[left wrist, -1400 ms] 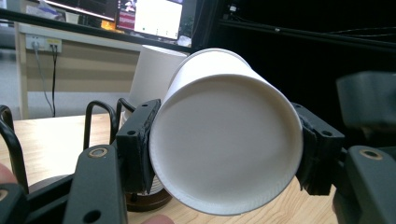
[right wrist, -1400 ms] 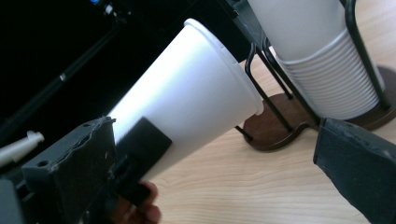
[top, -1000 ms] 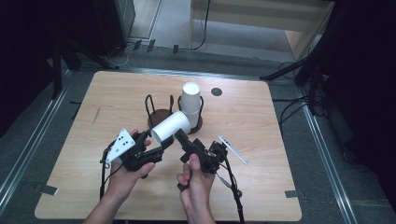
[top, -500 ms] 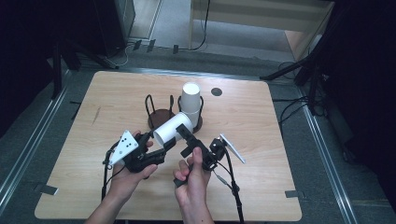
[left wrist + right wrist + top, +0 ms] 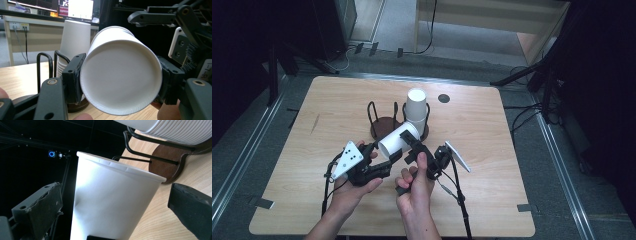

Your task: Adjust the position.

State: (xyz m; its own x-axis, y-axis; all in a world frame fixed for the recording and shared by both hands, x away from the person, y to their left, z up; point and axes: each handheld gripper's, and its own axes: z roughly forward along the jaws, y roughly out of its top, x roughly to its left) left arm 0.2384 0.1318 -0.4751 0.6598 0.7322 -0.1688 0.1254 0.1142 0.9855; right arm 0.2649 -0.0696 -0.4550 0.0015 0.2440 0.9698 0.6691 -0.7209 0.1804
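The wire cup rack (image 5: 398, 122) and its stack of cups (image 5: 416, 107) stand at the table's (image 5: 512, 165) middle, just beyond both grippers, blocking any straight push forward; the paper cup (image 5: 398, 140) held sideways by the left gripper (image 5: 384, 161) fills the gap between rack and hands; the right gripper (image 5: 414, 147), jaws spread beside the cup, crowds that side; broad bare wood lies left, right and beyond the rack.

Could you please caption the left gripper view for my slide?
Left gripper clamps a white paper cup base-on, before stacked cups.
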